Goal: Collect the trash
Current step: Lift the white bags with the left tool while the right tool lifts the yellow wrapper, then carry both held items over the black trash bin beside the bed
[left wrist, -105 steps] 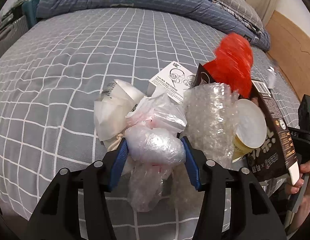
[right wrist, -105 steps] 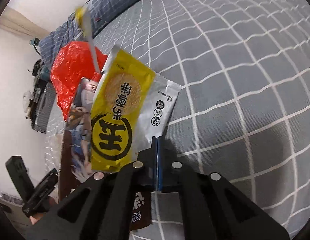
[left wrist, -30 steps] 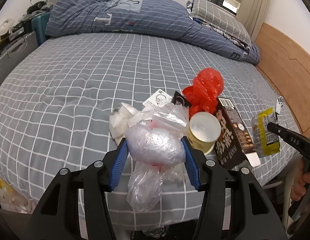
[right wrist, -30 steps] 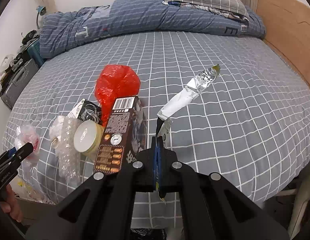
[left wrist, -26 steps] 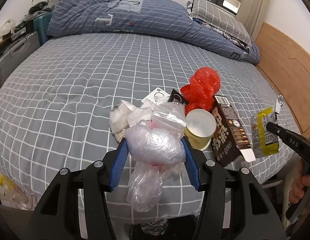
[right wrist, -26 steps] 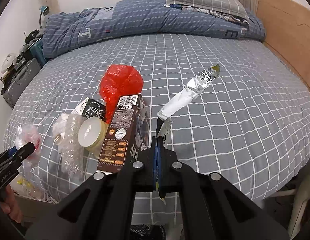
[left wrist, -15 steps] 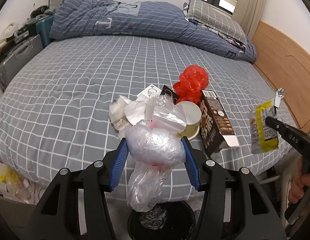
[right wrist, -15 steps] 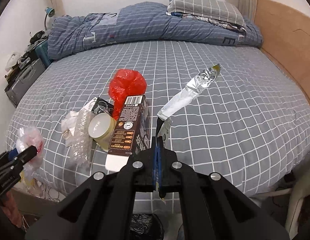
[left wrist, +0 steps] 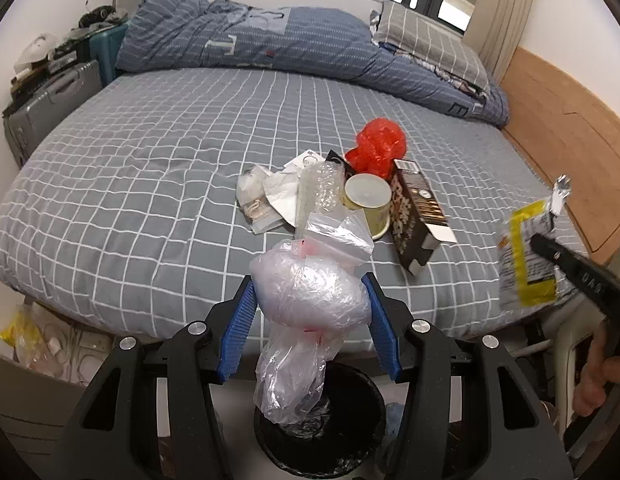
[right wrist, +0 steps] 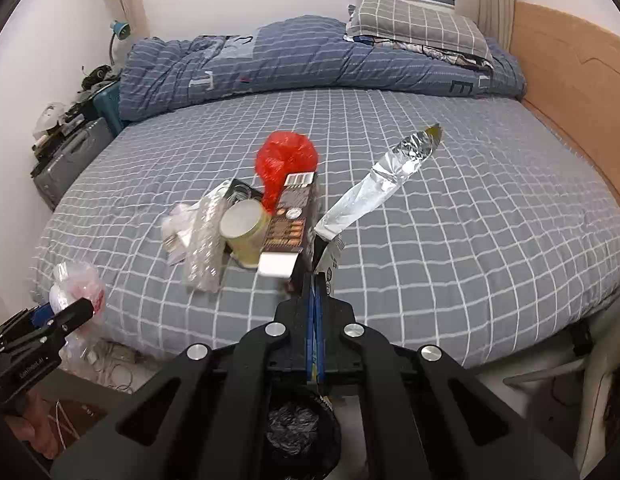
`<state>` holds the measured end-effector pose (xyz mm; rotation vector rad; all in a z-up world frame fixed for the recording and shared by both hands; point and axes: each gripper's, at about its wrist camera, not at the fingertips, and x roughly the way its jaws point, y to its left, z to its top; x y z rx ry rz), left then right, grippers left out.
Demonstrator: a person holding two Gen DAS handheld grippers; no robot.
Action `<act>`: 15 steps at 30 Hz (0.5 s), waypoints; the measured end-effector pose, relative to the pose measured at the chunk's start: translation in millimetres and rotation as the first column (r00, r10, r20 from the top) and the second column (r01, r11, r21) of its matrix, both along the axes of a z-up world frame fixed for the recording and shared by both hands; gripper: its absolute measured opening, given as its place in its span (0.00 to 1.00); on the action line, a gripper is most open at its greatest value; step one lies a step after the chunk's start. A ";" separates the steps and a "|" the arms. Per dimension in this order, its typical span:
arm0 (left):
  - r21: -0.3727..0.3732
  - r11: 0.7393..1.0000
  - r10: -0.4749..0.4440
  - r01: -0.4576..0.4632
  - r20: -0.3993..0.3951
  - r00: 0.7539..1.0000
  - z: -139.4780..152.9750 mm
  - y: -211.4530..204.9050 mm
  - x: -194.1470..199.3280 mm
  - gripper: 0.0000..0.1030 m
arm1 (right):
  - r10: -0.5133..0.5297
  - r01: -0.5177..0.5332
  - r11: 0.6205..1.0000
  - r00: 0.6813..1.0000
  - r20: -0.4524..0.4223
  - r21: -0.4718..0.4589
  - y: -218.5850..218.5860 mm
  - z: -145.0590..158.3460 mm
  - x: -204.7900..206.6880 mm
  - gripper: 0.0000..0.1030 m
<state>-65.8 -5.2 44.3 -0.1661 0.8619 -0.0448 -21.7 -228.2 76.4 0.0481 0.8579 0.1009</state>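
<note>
My left gripper (left wrist: pixel 310 300) is shut on a crumpled clear plastic bag (left wrist: pixel 308 298), whose tail hangs over a black bin (left wrist: pixel 320 420) on the floor below the bed edge. My right gripper (right wrist: pixel 315 280) is shut on a yellow snack wrapper (right wrist: pixel 380 184), silver side up; the left wrist view shows that wrapper's yellow face (left wrist: pixel 528 262). The same bin (right wrist: pixel 298 428) sits just under the right gripper. A trash pile stays on the bed: red bag (left wrist: pixel 378 146), dark carton (left wrist: pixel 416 216), yellow cup (left wrist: pixel 368 202), bubble wrap (left wrist: pixel 320 188), white paper (left wrist: pixel 282 196).
The grey checked bed (left wrist: pixel 150 184) fills the view, with a blue duvet (left wrist: pixel 270 44) and pillow (left wrist: pixel 426 40) at the back. A wooden headboard (left wrist: pixel 566 128) runs along the right. Suitcases (left wrist: pixel 50 100) stand at the left. Cables and a yellow bag (left wrist: pixel 26 340) lie on the floor.
Both grippers have pulled back from the bed and risen with their loads. The trash pile now lies farther off, and the black bin has come into view beneath them.
</note>
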 end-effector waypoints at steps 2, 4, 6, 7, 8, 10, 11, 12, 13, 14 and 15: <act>0.004 1.000 0.002 -0.002 0.007 1.000 4.0 -1.9 -10.4 0.51 | -0.004 0.004 1.000 1.000 -0.002 0.009 -0.5 0.4 -12.0 0.00; 0.011 1.000 0.002 -0.002 0.011 1.000 6.3 -4.5 -22.3 0.51 | 0.001 -0.001 1.000 1.000 -0.006 0.015 0.6 0.3 -22.3 0.00; 0.017 1.000 -0.002 0.002 0.017 1.000 6.3 -7.4 -34.6 0.51 | 0.012 -0.012 1.000 1.000 -0.004 0.025 2.8 0.4 -34.8 0.00; 0.024 1.000 -0.003 0.002 0.020 1.000 5.6 -9.1 -40.6 0.51 | 0.017 -0.017 0.999 1.000 -0.004 0.032 4.1 -0.3 -41.5 0.00; 0.025 1.000 -0.004 0.003 0.019 1.000 3.5 -10.8 -47.4 0.51 | 0.020 -0.020 0.999 1.000 -0.005 0.033 5.2 -1.5 -44.7 0.00; 0.016 1.000 -0.008 0.008 0.009 1.000 -1.0 -12.6 -56.4 0.51 | 0.025 -0.025 0.999 1.000 -0.004 0.030 8.4 -4.4 -55.6 0.00; 0.016 1.000 -0.012 0.012 0.002 1.000 -4.1 -14.6 -62.7 0.51 | 0.033 -0.033 0.999 0.999 -0.007 0.026 11.2 -6.9 -61.5 0.00; 0.021 1.000 -0.014 0.014 0.000 1.000 -6.3 -15.6 -66.5 0.51 | 0.038 -0.037 0.999 0.999 -0.008 0.021 13.0 -8.4 -64.7 0.00; 0.031 0.999 -0.017 0.017 0.001 1.000 -8.7 -17.9 -71.6 0.51 | 0.042 -0.042 0.999 0.999 -0.010 0.011 15.5 -10.6 -68.0 0.00; 0.041 0.999 -0.019 0.019 -0.003 1.000 -12.2 -19.9 -77.2 0.51 | 0.047 -0.047 0.999 0.999 -0.011 -0.002 18.0 -12.9 -70.9 0.00; 0.041 0.999 -0.020 0.020 -0.009 1.000 -14.9 -20.4 -79.4 0.51 | 0.048 -0.049 0.999 0.999 -0.011 -0.018 20.9 -16.4 -75.0 0.00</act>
